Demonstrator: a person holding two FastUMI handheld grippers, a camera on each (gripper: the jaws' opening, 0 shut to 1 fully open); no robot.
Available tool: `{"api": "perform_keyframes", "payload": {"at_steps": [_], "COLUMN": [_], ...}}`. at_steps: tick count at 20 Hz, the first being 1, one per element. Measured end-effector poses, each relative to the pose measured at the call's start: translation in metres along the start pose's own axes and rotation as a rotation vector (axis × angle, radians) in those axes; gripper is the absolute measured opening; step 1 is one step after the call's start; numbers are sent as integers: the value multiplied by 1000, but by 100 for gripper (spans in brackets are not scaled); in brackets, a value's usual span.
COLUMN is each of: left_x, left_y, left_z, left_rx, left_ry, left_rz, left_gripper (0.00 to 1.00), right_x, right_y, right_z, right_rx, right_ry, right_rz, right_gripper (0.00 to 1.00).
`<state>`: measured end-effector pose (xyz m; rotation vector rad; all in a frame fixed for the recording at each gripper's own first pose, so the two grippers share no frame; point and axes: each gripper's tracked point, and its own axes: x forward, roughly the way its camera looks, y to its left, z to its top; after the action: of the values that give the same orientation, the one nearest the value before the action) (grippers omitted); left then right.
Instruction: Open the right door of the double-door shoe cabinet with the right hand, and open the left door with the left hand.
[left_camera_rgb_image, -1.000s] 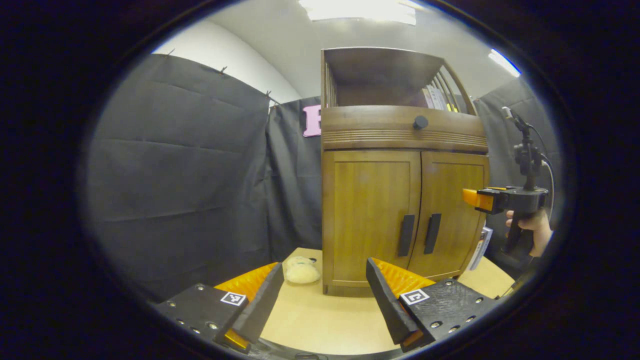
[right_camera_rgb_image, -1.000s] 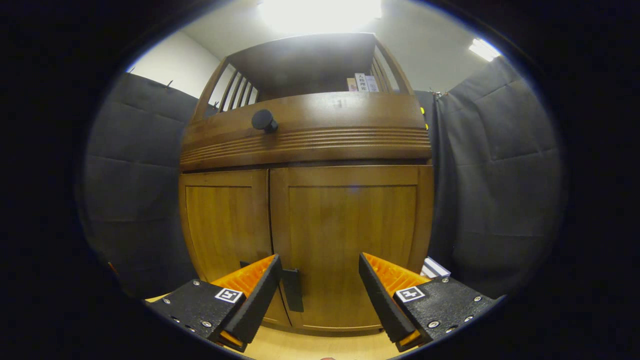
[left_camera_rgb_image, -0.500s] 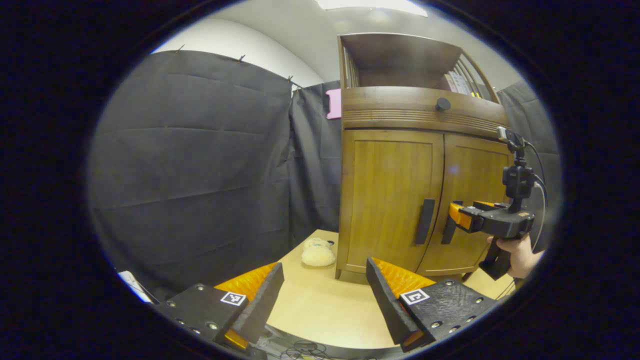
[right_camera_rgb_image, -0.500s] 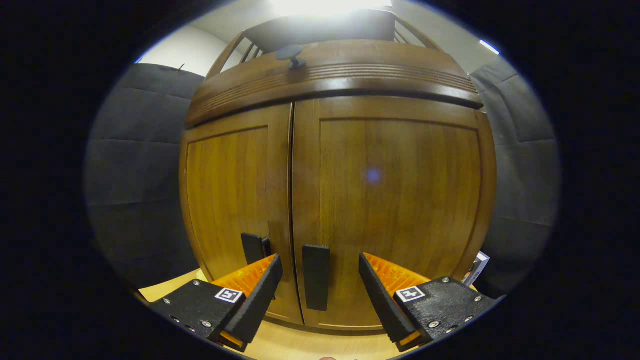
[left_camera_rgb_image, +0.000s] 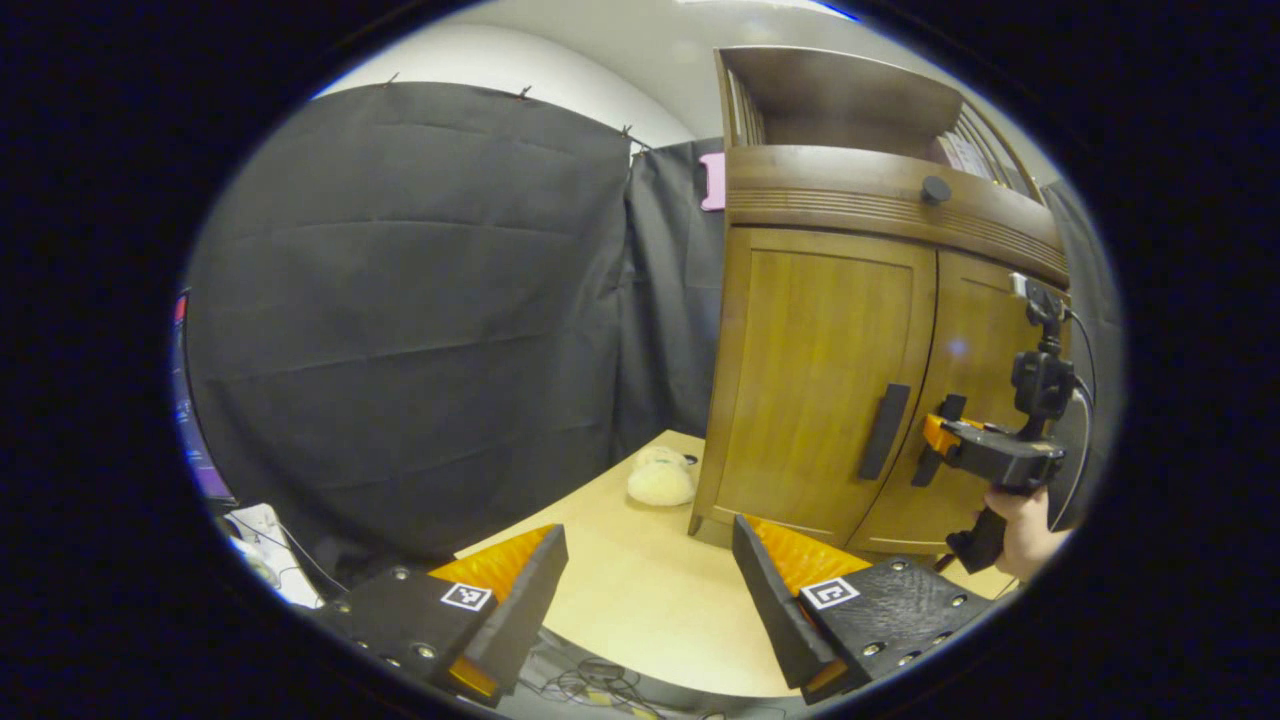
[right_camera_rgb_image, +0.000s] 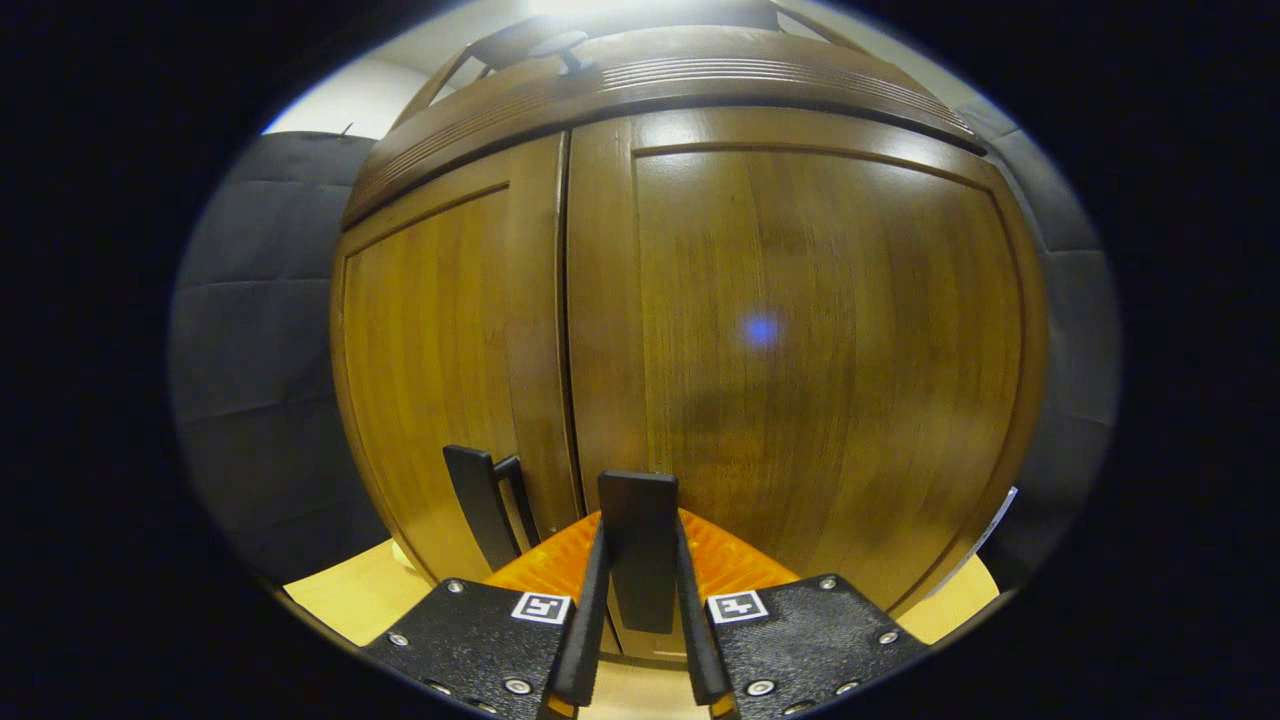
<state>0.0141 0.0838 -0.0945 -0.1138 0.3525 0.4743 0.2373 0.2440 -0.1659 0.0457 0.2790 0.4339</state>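
A brown wooden shoe cabinet (left_camera_rgb_image: 820, 360) stands on a light table, both doors closed. In the right gripper view the right door (right_camera_rgb_image: 800, 340) is close up, and my right gripper (right_camera_rgb_image: 638, 610) is shut on its dark vertical handle (right_camera_rgb_image: 638, 530). The left door's handle (right_camera_rgb_image: 475, 500) stands just to the left of it. In the left gripper view my left gripper (left_camera_rgb_image: 645, 590) hangs open over the table, well short of the left door (left_camera_rgb_image: 815, 370) and its handle (left_camera_rgb_image: 882, 432). Farther off there, the right gripper (left_camera_rgb_image: 950, 440), held by a hand (left_camera_rgb_image: 1020, 520), meets the right handle.
A pale fluffy object (left_camera_rgb_image: 660, 482) lies on the table (left_camera_rgb_image: 640, 600) by the cabinet's left front corner. A round dark knob (left_camera_rgb_image: 935, 188) sits on the band above the doors. Cables (left_camera_rgb_image: 590, 680) lie below the table's near edge.
My right gripper moved in to the right door and closed its fingers on the handle. The left gripper view swung left, so the cabinet now sits farther right in it.
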Motion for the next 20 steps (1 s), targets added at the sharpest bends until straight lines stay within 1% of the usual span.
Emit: {"api": "perform_keyframes", "payload": {"at_steps": [3,6,7,8,9,12,13,15,17,20], "left_x": [-3,1,2,4,3,6,7,9,12,27], "left_y": [-4,-15,-18,-22,-27,-33,-31,-29,-23,-19], "left_z": [-2,-1,-1,-2,-2,10,11,16,12,8], "left_rx": [34,67,83,93,100,103,108,97,91,110], "left_ry": [-13,-28,-34,-31,-26,-62,-58,-71,-54,-51], "left_rz": [-26,-105,-134,-167,-205,-301,-320,-368,-415,-479], "left_gripper": [100,100,95,95,95,95,100,100,100,100], "right_x": [6,4,4,2,1,-2,-3,-6,-5,-5], "right_y": [3,3,4,3,3,2,3,2,1,-4], "right_z": [-3,-3,-4,-5,-6,-3,-2,1,-1,1], "right_rx": [51,27,24,21,22,22,25,36,45,66], "right_ry": [24,40,50,64,71,67,69,87,100,97], "right_rz": [25,57,60,56,46,12,5,-5,-18,-34], "right_gripper": [33,16,16,13,14,14,14,14,12,12]}}
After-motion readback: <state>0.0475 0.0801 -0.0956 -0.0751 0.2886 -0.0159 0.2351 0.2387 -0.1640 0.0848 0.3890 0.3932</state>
